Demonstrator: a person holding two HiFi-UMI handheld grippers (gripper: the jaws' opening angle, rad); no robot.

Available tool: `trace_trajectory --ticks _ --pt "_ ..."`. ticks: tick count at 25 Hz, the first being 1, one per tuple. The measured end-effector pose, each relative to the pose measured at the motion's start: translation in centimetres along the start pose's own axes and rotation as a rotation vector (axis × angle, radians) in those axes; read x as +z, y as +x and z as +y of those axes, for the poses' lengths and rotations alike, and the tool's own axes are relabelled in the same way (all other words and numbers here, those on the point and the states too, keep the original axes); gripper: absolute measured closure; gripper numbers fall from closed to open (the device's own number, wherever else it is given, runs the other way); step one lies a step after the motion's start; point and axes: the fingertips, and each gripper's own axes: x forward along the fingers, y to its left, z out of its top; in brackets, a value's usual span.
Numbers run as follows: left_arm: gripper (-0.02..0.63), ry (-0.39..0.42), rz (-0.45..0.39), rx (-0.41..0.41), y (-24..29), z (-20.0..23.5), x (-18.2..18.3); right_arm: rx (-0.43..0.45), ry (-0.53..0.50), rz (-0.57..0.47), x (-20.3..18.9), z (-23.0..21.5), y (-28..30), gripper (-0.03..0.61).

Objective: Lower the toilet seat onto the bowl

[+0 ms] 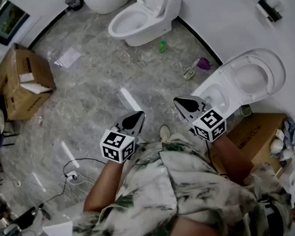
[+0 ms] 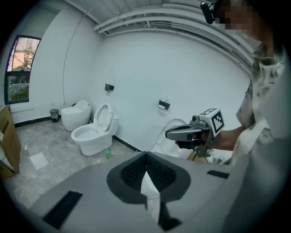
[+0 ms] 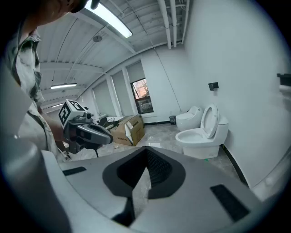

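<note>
So you're standing on the marble floor [image 1: 99, 88] with both tools parked in front of your belly, and neither is doing anything yet. The left tongs [image 1: 136, 117] are clenched tip to tip with nothing in them, and the right tongs [image 1: 183, 103] are the same, pinched fully closed and empty. That makes sense to me, since there's nothing to grab at this stage.

The toilet seat [image 1: 267, 62] you want is on the near toilet off to your right. It's standing up, tipped back toward the white wall [image 1: 231, 16], with the bowl [image 1: 213, 95] open below it. It looks to be leaning past upright, which is probably why it stays up on its own. So the job hasn't started.

Your right tongs sit just beside the front of that bowl but aren't touching it, so I'd guess that's your working hand. The left is further off and probably just along for the ride.

You need to reach over the bowl to the top edge of the seat and tip it forward. If you only nudge it, it'll likely slam, so I'd open up, pinch the rim and walk it down.

Don't mix it up with the far toilet [image 1: 139, 19], whose seat is up too. Watch the cardboard box [image 1: 255, 132] next to the near one as well.
</note>
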Motion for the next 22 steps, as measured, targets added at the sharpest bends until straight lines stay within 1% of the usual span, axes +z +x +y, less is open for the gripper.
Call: trace_trajectory --ticks 6,10,13,14,15,16,18,20,22 --pt "0.591 -0.014 0.013 0.014 3.1 0.8 1.2 -0.004 0.005 -0.018 0.6 -4.5 0.6 0.557" --pt "0.591 -0.015 0.01 0.009 4.0 3.3 2.9 0.003 0.028 -0.025 1.9 -6.0 3.0 0.557" --pt "0.591 -0.018 0.005 -0.017 5.0 6.2 4.6 -0.016 0.017 -0.043 4.1 -7.6 5.6 0.555" --pt "0.591 -0.016 0.005 -0.027 5.4 7.5 5.2 -0.027 0.018 -0.048 5.0 -8.2 6.7 0.53" --pt "0.591 -0.013 0.008 -0.039 5.8 8.9 5.8 -0.038 0.025 -0.053 5.9 -8.9 7.7 0.473" --pt "0.591 -0.009 0.01 -0.05 6.2 10.3 6.5 -0.054 0.034 -0.059 6.9 -9.5 8.8 0.454" --pt "0.591 0.003 0.016 -0.074 6.7 12.9 8.1 -0.104 0.032 -0.065 8.9 -10.8 10.6 0.439" --pt "0.591 0.02 0.018 -0.098 7.1 15.2 9.9 -0.147 0.018 -0.064 10.9 -12.0 12.6 0.409" --pt "0.591 0.033 0.019 -0.12 7.3 17.7 11.5 -0.177 0.015 -0.063 12.8 -13.2 14.7 0.402"
